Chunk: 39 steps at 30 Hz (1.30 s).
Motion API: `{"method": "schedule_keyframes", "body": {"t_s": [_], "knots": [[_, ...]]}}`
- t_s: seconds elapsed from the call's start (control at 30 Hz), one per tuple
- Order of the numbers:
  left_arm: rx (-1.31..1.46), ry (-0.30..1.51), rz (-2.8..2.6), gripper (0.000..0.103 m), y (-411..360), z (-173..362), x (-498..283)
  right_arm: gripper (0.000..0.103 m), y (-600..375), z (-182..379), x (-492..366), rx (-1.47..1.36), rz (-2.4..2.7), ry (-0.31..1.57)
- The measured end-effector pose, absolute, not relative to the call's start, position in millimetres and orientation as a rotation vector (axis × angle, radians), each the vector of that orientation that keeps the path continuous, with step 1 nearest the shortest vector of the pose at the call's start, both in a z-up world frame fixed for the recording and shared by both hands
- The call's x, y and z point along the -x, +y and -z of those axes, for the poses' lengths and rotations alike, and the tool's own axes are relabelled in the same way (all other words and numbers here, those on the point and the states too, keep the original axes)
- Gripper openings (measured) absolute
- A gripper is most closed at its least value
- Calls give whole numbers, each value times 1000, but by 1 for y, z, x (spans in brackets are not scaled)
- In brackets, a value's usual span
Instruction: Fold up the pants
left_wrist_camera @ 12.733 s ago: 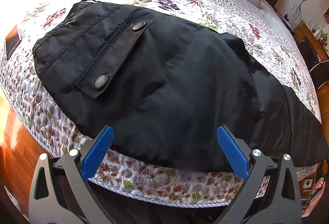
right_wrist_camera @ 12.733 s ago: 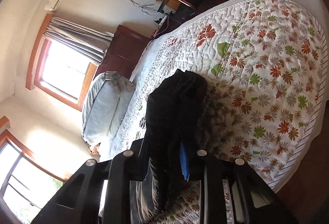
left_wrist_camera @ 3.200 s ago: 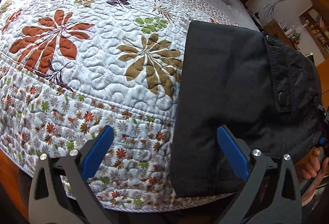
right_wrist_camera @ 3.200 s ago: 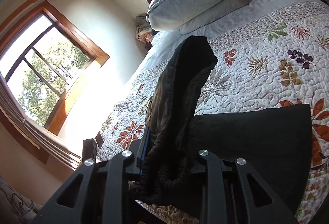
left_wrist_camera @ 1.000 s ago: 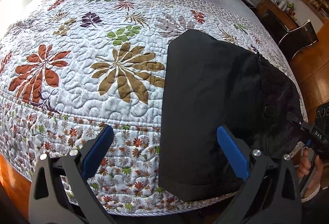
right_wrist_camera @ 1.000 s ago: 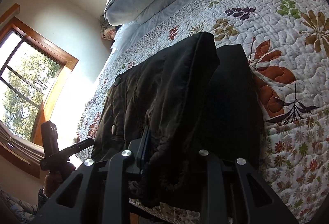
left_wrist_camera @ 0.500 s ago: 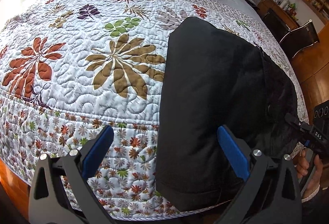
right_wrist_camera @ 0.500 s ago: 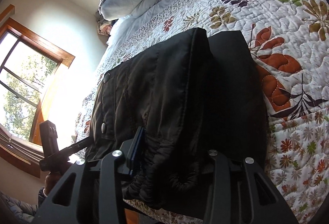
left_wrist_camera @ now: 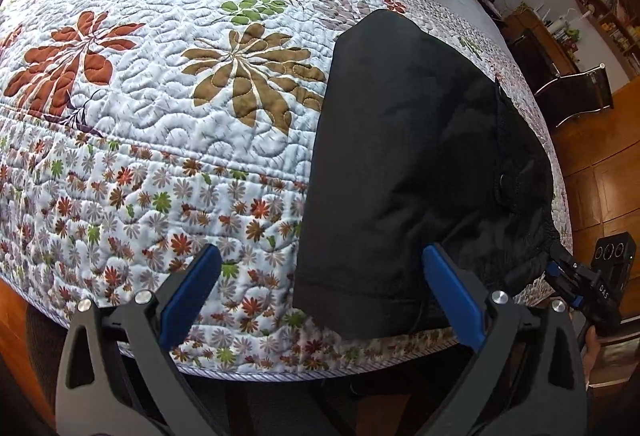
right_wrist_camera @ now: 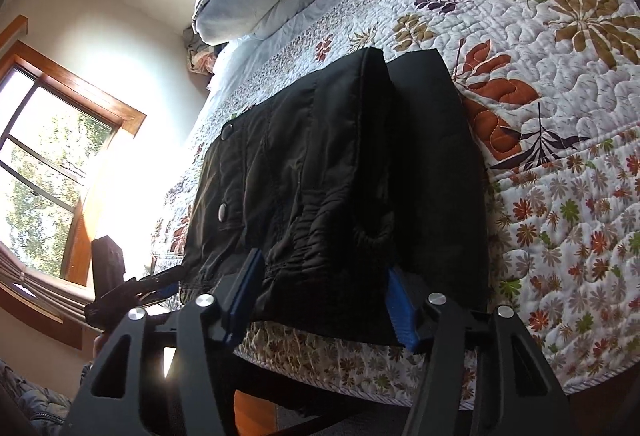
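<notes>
Your right hand-held gripper [right_wrist_camera: 320,300] has just opened, releasing the folded black pants [right_wrist_camera: 340,176] onto the quilt [right_wrist_camera: 540,76]; left hand-held gripper [left_wrist_camera: 320,292] open, empty. Fold looks laid: next, back away without snagging the waistband.

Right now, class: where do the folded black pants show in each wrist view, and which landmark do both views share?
Left wrist: folded black pants right of centre, on the bed's near edge.
Right wrist: folded black pants centre, just beyond the claw tips.
Shared landmark: olive-brown leaf print on the quilt.
</notes>
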<state>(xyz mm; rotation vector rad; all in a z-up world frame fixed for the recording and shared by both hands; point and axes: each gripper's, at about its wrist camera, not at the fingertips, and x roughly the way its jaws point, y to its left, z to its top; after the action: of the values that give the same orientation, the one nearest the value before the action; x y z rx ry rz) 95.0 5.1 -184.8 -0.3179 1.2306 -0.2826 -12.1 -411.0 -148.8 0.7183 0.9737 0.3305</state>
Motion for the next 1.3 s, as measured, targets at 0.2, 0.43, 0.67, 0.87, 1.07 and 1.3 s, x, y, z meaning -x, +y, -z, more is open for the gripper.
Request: {"method": "schedule_keyframes", "body": {"t_s": [0.2, 0.43, 0.67, 0.87, 1.07, 1.3], "knots": [[484, 1342, 375, 100, -1, 202, -91, 44, -415, 148, 19, -731, -321, 945], [481, 1390, 357, 99, -1, 198, -58, 43, -412, 136, 19, -685, -324, 935], [552, 1363, 264, 100, 23, 214, -54, 43, -412, 140, 22, -694, -319, 927], [679, 1384, 273, 98, 23, 230, -72, 43, -416, 144, 20, -720, -314, 926], [949, 1443, 317, 67, 30, 248, -75, 43, -418, 147, 17, -725, -316, 934], [887, 1417, 345, 38, 14, 241, -84, 43, -418, 150, 16, -728, -314, 940]]}}
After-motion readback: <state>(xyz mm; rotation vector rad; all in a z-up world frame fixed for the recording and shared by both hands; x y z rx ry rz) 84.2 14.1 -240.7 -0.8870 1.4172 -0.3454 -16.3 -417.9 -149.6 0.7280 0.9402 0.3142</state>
